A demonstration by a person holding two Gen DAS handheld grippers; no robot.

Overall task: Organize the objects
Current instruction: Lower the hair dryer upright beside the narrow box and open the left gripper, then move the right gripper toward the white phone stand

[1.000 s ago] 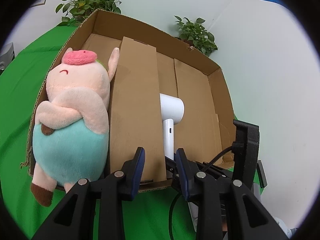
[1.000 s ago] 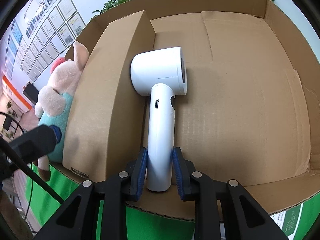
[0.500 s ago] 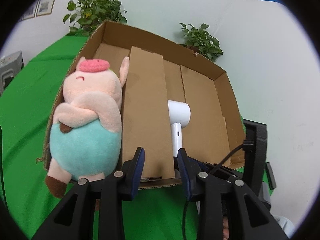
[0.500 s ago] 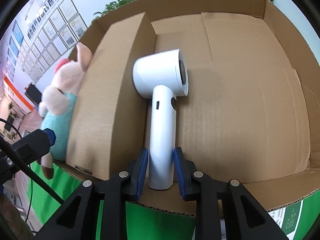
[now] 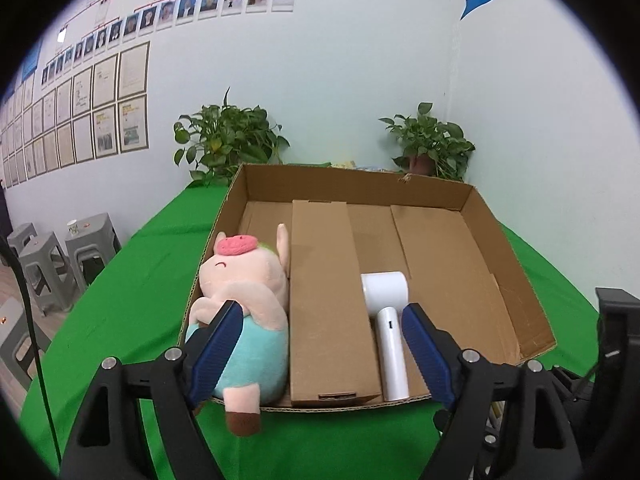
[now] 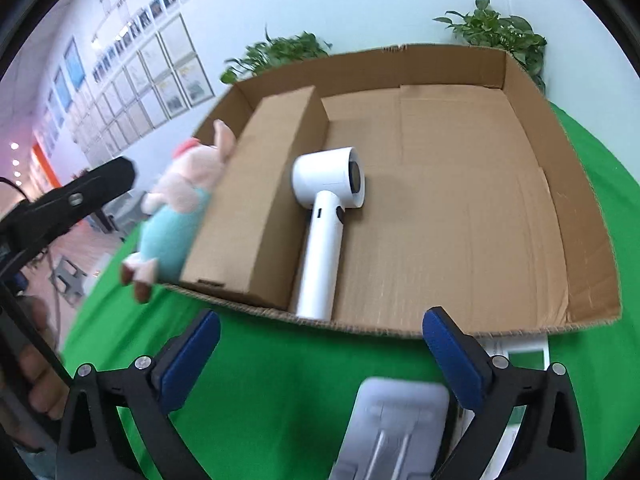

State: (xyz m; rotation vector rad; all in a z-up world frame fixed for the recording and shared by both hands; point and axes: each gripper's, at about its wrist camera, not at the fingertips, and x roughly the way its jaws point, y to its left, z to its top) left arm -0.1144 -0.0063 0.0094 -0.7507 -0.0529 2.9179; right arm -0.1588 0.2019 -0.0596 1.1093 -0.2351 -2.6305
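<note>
A shallow cardboard box [image 6: 560, 184] sits on a green tablecloth [image 6: 280, 380]. Inside lie a plush pig [image 5: 244, 304], a long brown carton [image 5: 328, 300] and a white hair dryer [image 6: 326, 216]. The left gripper [image 5: 320, 348] and right gripper [image 6: 320, 352] have just been opening; both jaws are spread, nothing between them.

cardboard tray [image 5: 508, 248]: 1 | plush pig [image 5: 244, 304]: 1 | hair dryer [image 5: 388, 320]: 1 | long box [image 5: 324, 300]: 1 | potted plants [image 5: 228, 140]: 2 | stools [image 5: 48, 268]: 3
</note>
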